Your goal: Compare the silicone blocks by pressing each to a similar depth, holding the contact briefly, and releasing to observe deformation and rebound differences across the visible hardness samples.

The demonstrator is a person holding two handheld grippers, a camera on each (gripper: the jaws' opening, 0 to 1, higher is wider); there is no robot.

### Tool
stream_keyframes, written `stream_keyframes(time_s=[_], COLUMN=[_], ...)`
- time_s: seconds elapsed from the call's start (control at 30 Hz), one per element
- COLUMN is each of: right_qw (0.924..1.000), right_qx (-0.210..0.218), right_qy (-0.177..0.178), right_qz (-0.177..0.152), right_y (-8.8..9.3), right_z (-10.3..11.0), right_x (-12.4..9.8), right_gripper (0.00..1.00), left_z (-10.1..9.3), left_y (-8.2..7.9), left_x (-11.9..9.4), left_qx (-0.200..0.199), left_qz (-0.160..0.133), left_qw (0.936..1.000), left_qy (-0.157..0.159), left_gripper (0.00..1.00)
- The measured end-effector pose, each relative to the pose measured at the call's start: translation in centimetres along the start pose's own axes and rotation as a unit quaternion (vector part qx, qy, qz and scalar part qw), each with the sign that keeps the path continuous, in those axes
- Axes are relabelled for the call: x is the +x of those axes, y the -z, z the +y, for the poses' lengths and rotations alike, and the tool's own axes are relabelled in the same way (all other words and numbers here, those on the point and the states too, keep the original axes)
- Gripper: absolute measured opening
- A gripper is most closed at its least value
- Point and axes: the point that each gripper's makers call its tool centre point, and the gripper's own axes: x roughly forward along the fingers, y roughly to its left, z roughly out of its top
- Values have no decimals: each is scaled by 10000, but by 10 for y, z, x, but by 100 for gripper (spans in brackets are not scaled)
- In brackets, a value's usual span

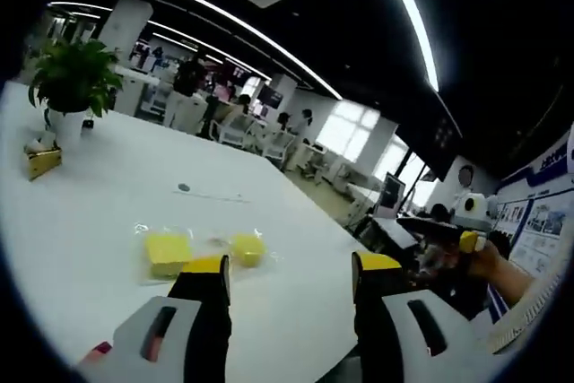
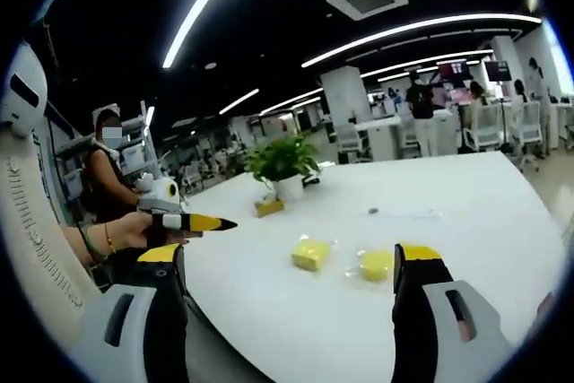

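Two yellow silicone blocks lie in clear wrap on the white table (image 1: 108,213): a squarer block (image 1: 168,253) and a rounder block (image 1: 248,248). My left gripper (image 1: 291,268) is open, its yellow-tipped jaws wide apart just short of the blocks, nothing between them. In the right gripper view the same blocks (image 2: 310,254) (image 2: 375,264) lie beyond my open right gripper (image 2: 289,259), which hovers off the table's near edge. A hand holds the left gripper (image 2: 199,221) at the left of that view. The right gripper (image 1: 468,239) shows at the right of the left gripper view.
A potted plant (image 1: 72,78) (image 2: 282,161) and a small gold box (image 1: 42,161) (image 2: 267,207) stand on the table beyond the blocks. A small dark spot (image 1: 184,187) lies mid-table. Office desks, chairs and people fill the background. A person sits at left (image 2: 108,181).
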Motion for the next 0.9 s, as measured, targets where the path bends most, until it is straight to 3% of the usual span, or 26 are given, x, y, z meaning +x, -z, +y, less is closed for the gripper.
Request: stream_keyframes(time_s=[0.33, 0.63, 0.73, 0.9], right_qw=[9998, 9990, 9986, 9981], right_qx=[108, 184, 212, 179], right_qy=[93, 162, 207, 202], right_qz=[99, 373, 439, 549], right_y=[14, 29, 30, 29], right_z=[-4, -10, -13, -8], right_x=[9, 5, 2, -2], right_gripper=[90, 86, 86, 88], left_z=[-3, 4, 13, 22], left_y=[-1, 8, 11, 7], left_x=[-28, -48, -57, -68], left_qx=[488, 642, 620, 322], left_qz=[79, 420, 500, 348], left_qw=[9988, 9971, 9967, 9985], left_qy=[58, -3, -139, -258], left_gripper=[68, 70, 71, 74])
